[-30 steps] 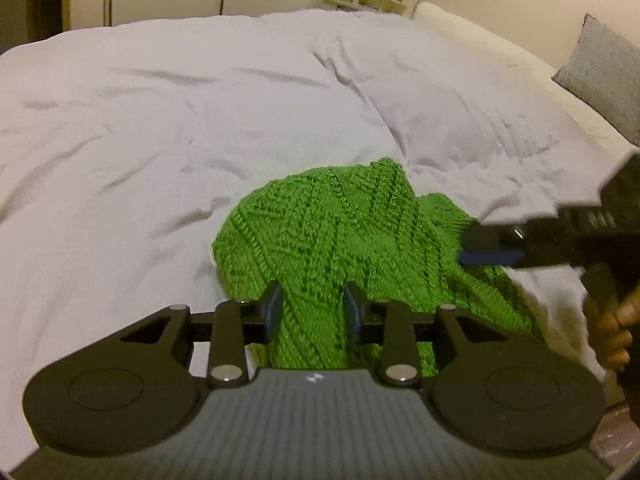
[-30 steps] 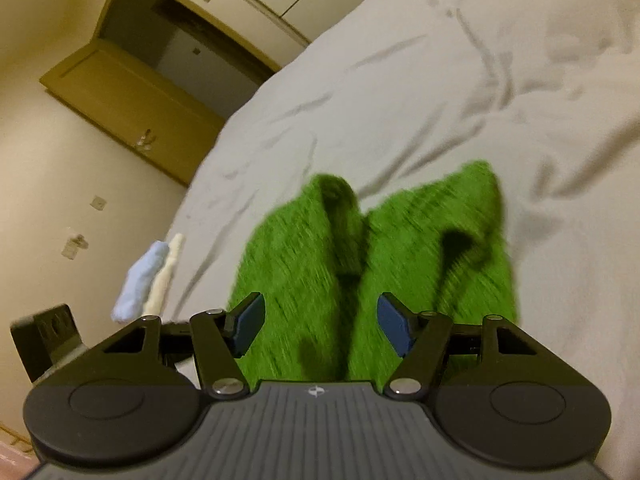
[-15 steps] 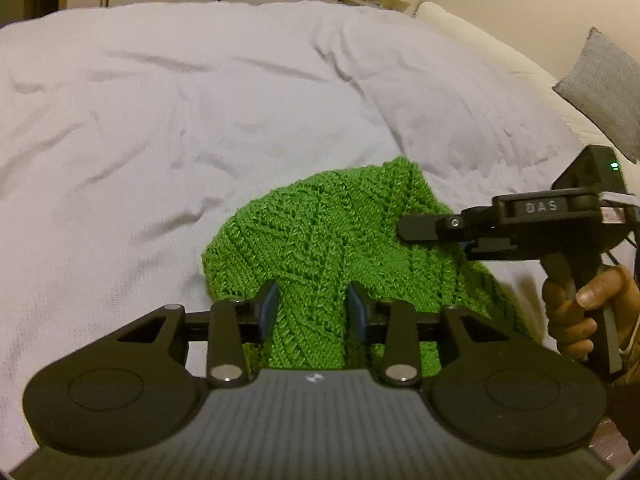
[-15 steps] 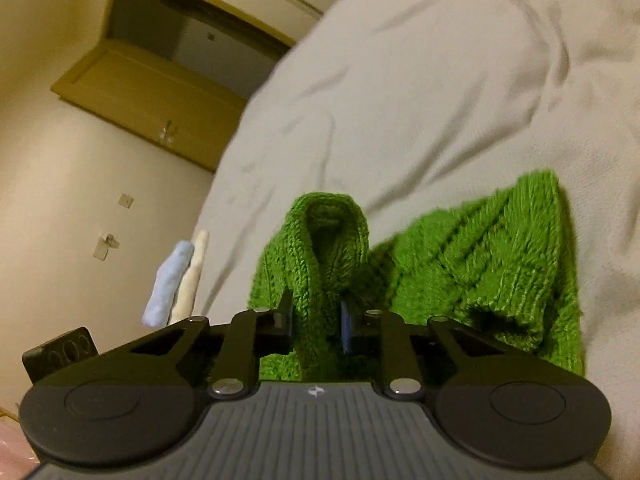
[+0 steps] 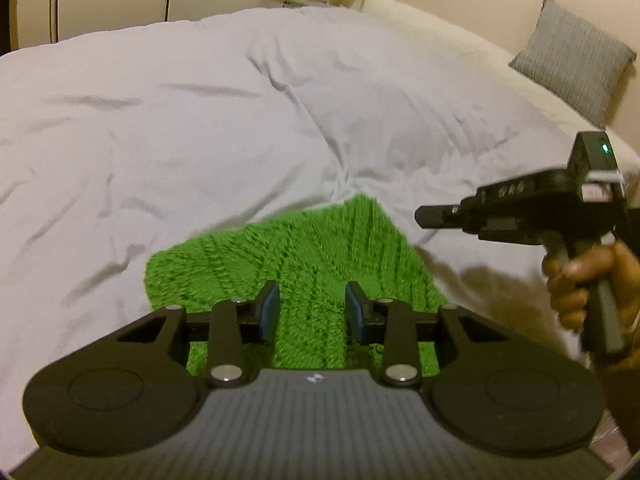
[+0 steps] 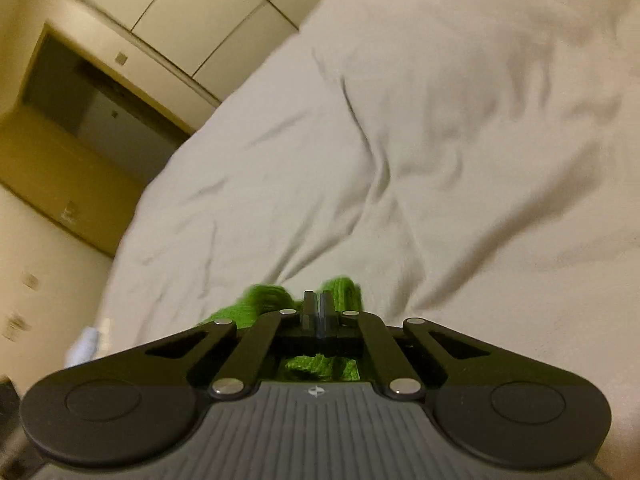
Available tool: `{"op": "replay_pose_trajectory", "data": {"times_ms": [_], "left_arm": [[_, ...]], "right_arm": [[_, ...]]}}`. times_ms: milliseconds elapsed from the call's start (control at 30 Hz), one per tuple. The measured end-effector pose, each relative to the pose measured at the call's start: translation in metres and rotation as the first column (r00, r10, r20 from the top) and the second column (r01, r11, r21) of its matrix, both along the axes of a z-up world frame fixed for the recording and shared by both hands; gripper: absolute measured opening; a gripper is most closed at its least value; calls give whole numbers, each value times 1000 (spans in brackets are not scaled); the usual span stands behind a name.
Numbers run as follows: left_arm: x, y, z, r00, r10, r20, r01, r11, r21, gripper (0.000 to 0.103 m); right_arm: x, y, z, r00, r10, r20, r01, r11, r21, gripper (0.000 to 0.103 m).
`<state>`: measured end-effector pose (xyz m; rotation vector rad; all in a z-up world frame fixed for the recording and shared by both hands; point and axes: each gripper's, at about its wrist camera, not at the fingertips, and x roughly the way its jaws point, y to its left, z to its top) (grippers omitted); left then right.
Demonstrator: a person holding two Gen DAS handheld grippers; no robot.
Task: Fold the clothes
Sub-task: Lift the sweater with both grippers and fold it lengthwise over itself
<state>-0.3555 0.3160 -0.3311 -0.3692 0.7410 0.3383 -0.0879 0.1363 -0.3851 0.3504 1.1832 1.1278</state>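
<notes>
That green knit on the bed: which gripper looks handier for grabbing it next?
Left, probably. The left gripper is open directly over the green knit; the right gripper is shut and raised off beside it.

Hardly any writing could be read. On the side of the right claw (image 5: 424,216), seen at the right of the left wrist view, stood a short row of pale letters, too blurred to make out, with a small green light glowing on the box on top of it, farther right. A small white emblem, a mark and not letters, sat on the ribbed grey housing of the left claw (image 5: 311,312) in the near centre, and a like emblem on the right claw's own housing in the right wrist view.
</notes>
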Motion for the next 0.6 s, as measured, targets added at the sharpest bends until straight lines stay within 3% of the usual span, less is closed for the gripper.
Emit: {"op": "replay_pose_trajectory", "data": {"times_ms": [33, 100, 133, 167, 367, 467, 500, 533, 600], "left_arm": [[-1, 1, -3, 1000, 3, -6, -3, 1000, 0, 29], [-3, 2, -4, 1000, 12, -1, -12, 1000, -4, 27], [-5, 3, -4, 1000, 17, 2, -17, 1000, -6, 26], [-6, 3, -4, 1000, 21, 5, -21, 1000, -8, 26], [-22, 14, 0, 997, 79, 15, -79, 997, 9, 27], [-30, 24, -2, 993, 117, 3, -117, 993, 8, 27], [-30, 26, -5, 993, 119, -4, -119, 993, 8, 26], [-31, 27, -7, 993, 121, -11, -121, 993, 8, 27], [-28, 28, -12, 993, 114, -15, -114, 994, 0, 27]], "right_arm": [[2, -6, -4, 998, -2, -55, 6, 997, 72, 8], [-4, -10, -1, 997, 35, -65, -25, 988, 151, 16], [-7, -9, 1, 996, 58, -61, -47, 985, 167, 32], [-10, -5, -1, 995, 78, -62, -66, 984, 167, 38], [-22, 22, -19, 982, 169, -81, -159, 980, 119, 51], [-29, 38, -34, 978, 186, -90, -180, 981, 71, 49], [-30, 39, -35, 977, 191, -90, -185, 980, 74, 27], [-33, 37, -34, 977, 196, -83, -190, 978, 84, 18], [-37, 32, -25, 979, 199, -47, -193, 976, 105, 14]]}}
